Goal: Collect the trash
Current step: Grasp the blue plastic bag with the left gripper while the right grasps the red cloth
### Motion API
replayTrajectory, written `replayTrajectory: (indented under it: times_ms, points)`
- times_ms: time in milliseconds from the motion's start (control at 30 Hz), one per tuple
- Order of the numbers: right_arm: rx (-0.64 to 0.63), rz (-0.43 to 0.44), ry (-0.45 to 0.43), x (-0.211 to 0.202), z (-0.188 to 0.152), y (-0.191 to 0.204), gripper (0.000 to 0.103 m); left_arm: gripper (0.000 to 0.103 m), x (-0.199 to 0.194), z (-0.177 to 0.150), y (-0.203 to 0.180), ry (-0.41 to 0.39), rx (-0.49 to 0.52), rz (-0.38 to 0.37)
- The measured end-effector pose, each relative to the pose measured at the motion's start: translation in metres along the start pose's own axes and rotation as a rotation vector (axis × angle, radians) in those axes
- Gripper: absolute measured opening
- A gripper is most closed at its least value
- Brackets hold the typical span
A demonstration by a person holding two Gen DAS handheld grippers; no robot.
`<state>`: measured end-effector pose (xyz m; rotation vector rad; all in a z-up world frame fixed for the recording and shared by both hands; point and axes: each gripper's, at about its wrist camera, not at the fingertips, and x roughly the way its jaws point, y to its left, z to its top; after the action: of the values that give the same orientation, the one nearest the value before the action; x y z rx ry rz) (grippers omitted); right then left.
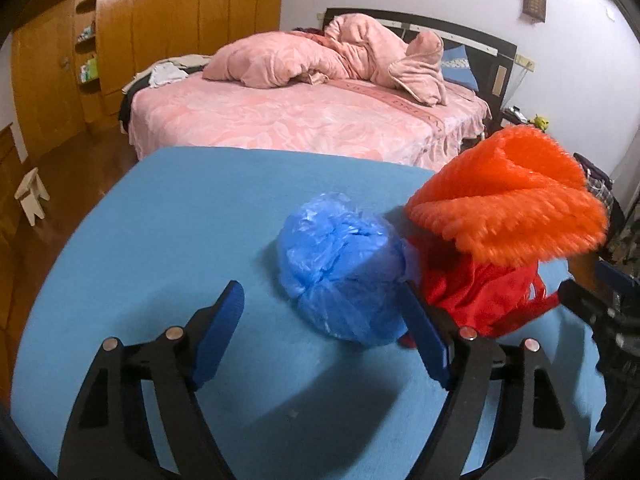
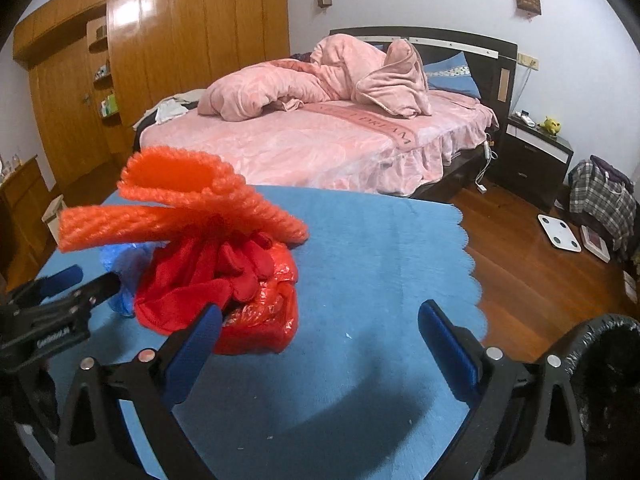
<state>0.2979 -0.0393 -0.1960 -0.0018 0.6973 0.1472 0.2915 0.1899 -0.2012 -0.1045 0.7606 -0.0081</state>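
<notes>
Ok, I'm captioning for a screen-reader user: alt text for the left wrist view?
The left gripper, open, reaches toward a crumpled blue plastic bag on a blue cloth. A red bag topped with orange foam netting sits beside it, with a pink bed behind.

Home bedroom: pink-covered bed [image 2: 320, 144], wooden wardrobe [image 2: 168, 40], nightstand [image 2: 536, 160].

"DREAM" on pink bedspread [image 2: 320, 148] band
</notes>
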Motion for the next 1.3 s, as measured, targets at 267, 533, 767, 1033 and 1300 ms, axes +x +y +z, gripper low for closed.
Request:
replayTrajectory:
  times_ms: [267,533,767,1033,1300]
  points:
    - [-0.004,0.01,0.024,0.005,-0.011,0.003,0.095,0.04,0.016,0.003,-0.012,0.023,0.012,-0.09]
    - [0.013,0.048,0.012,-0.006,-0.013,0.002,0.088,0.02,-0.017,-0.005,0.001,-0.051,-0.039,-0.054]
    - [-0.011,0.095,0.042,0.006,-0.011,0.014,0.068,0.02,-0.049,-0.028,0.016,-0.045,-0.08,-0.02]
    - [-0.074,0.211,0.085,0.008,-0.016,0.031,0.009,0.02,-0.054,-0.046,0.016,-0.022,-0.081,-0.003]
    - [-0.073,0.253,0.069,-0.024,-0.033,0.028,0.009,0.02,-0.065,-0.05,0.005,-0.035,-0.057,-0.009]
